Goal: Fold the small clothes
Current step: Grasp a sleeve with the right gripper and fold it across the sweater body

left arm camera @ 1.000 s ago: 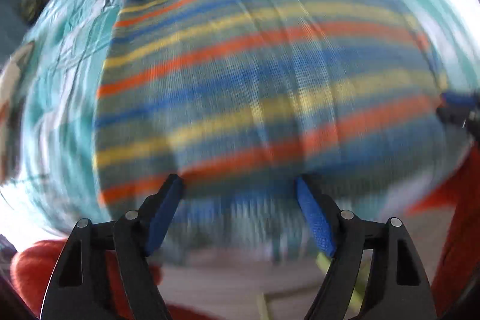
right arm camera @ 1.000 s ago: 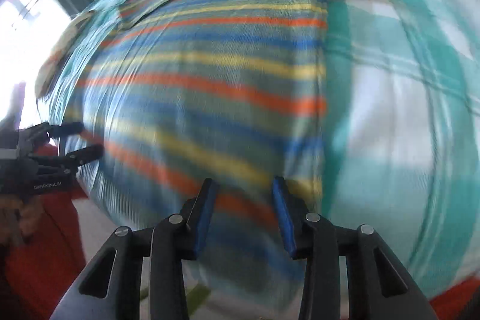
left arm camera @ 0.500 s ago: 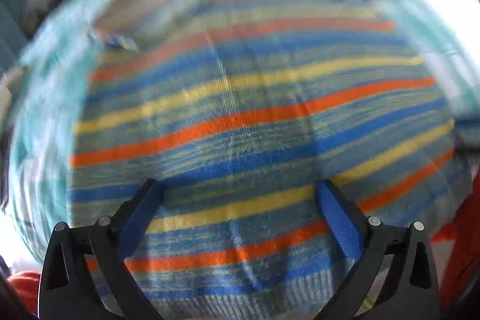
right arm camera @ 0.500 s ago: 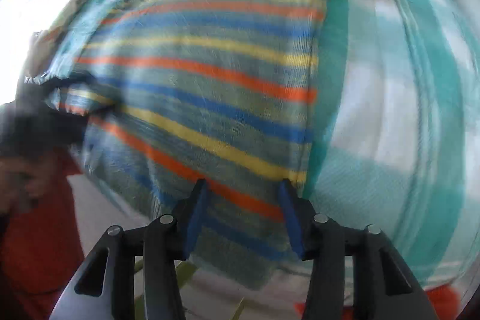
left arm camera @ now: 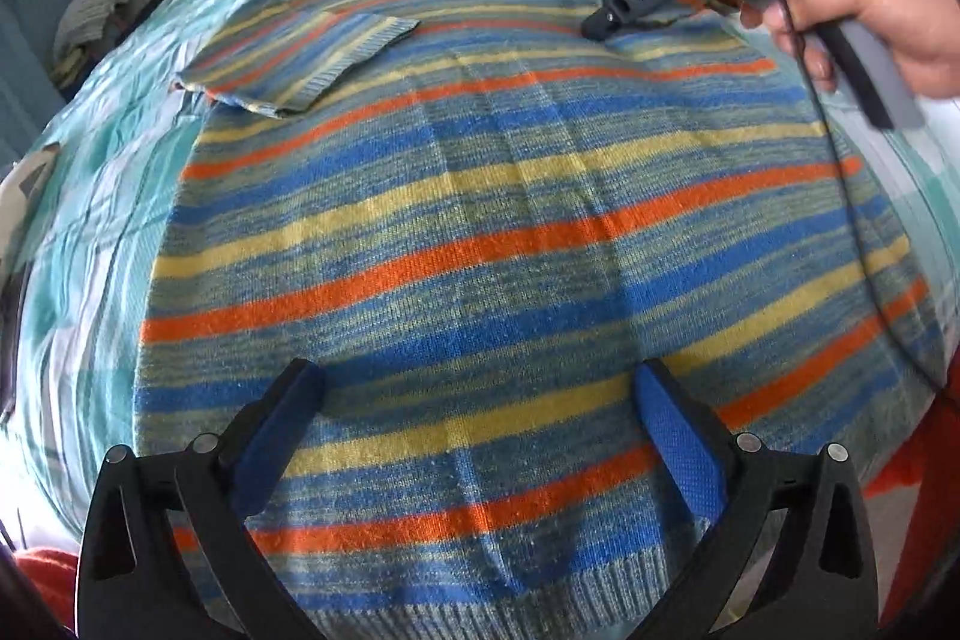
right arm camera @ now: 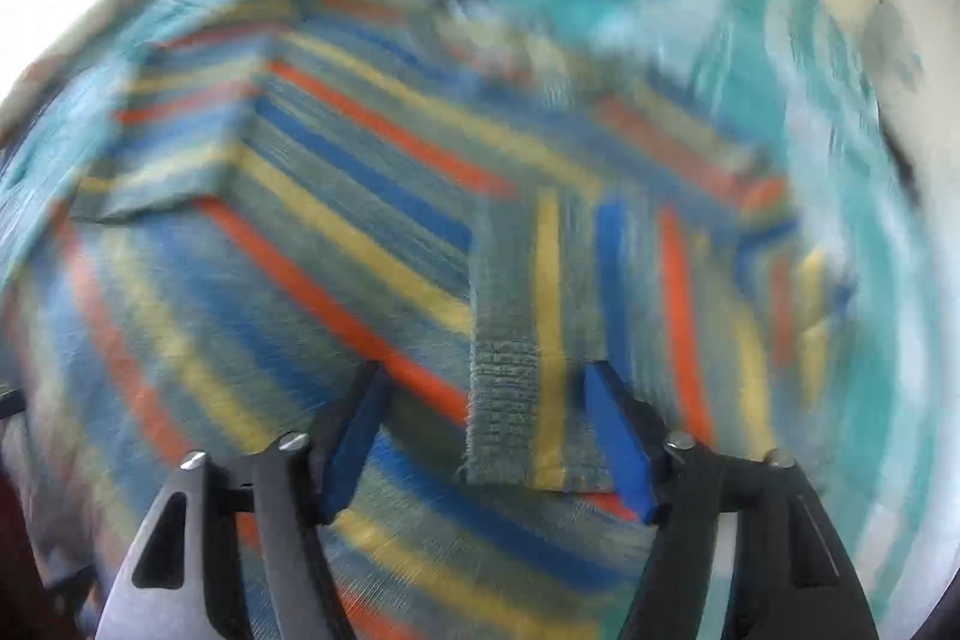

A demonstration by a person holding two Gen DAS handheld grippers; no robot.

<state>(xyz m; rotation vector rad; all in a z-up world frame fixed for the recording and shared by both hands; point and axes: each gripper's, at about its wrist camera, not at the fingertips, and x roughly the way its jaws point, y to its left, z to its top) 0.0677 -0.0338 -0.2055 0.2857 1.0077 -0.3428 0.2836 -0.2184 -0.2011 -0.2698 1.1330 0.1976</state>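
Sleeves look folded in across the striped sweater (left arm camera: 480, 232), which lies flat on the checked bedspread (left arm camera: 90, 172). Your left gripper (left arm camera: 480, 418) hovers spread above the hem; your right gripper (right arm camera: 486, 436) gapes around the right sleeve cuff (right arm camera: 516, 400). Body folds remain.

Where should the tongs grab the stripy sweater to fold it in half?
Probably the grey ribbed bottom hem of the sweater, coming from the near edge. It lies flat and nearest the open left tongs, and both sleeves already look folded in.
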